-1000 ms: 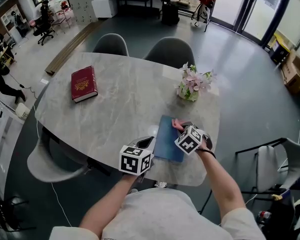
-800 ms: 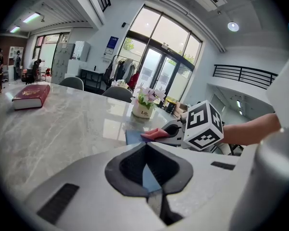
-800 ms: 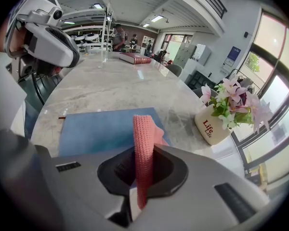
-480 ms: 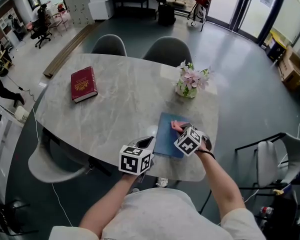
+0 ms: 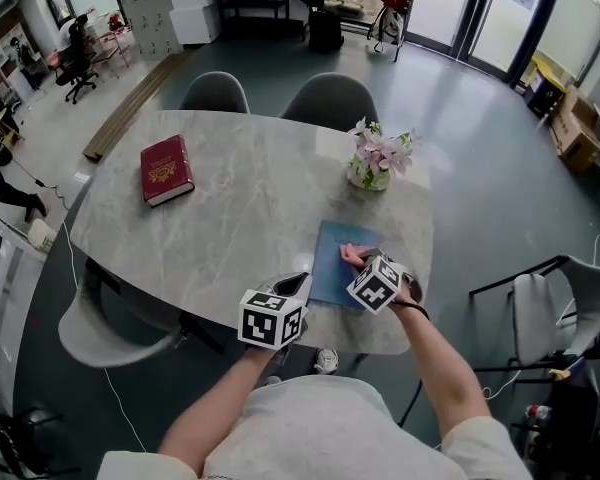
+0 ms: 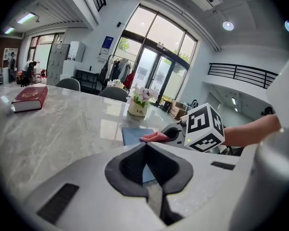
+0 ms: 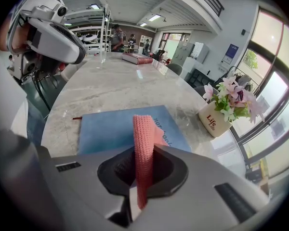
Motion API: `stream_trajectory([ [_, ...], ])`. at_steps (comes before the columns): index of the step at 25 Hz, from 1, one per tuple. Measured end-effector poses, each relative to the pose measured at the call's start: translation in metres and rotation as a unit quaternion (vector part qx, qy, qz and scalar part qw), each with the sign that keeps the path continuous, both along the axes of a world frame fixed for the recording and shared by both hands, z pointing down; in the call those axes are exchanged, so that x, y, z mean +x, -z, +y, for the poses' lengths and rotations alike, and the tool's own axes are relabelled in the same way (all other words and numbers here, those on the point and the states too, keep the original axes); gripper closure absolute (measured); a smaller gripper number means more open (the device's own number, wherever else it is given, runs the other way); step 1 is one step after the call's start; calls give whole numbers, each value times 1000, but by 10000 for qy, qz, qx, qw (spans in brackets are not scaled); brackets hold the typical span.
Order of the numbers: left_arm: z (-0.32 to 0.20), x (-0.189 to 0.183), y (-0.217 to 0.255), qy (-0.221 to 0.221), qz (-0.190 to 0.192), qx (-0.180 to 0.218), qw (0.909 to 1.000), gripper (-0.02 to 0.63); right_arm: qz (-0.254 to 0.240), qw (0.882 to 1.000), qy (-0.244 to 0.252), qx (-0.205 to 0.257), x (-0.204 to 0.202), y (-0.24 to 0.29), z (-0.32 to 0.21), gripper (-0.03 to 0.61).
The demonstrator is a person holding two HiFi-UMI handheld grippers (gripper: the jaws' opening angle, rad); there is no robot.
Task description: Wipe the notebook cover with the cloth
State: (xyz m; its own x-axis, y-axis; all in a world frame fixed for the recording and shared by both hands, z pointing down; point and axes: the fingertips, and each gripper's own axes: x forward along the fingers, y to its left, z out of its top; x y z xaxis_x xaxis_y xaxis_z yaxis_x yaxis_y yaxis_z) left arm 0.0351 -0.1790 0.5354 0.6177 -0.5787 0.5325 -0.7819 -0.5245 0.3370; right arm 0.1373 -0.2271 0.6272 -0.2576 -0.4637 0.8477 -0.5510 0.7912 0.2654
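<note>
cloth on the cover, right gripper mid-wipe

head view: 1 blue notebook [image 5: 330, 263] lies on the near right part of the table [image 5: 230, 198], its long axis running away from the person toward the flower pot [image 5: 373, 168]. the right gripper [image 5: 363, 261] sits over the notebook's right half, with 1 pink cloth [image 5: 352, 256] at its tip on the cover. the left gripper [image 5: 294, 286] hovers just beside the notebook's near left corner, so the right one is the nearer. also here: 1 red book [image 5: 167, 168] well apart at far left, and 2 chairs [image 5: 332, 98] behind the table.

left gripper view: its jaws are pressed together with nothing between them. the notebook [image 6: 134, 134] lies ahead and slightly right.

right gripper view: the jaws pinch the cloth [image 7: 143, 143], which stands up as a narrow strip and folds forward. the notebook [image 7: 106, 131] spreads directly ahead and to the left of the jaws, so i judge the bare cover left to wipe lies that way, across its short axis.
</note>
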Motion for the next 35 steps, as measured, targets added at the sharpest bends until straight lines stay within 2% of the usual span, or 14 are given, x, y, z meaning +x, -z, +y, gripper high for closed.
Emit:
stream_trajectory([
  [35,37,8,7,-721,62,58,9974,615,-150,9983,-564,-63,-8,1,74,563],
])
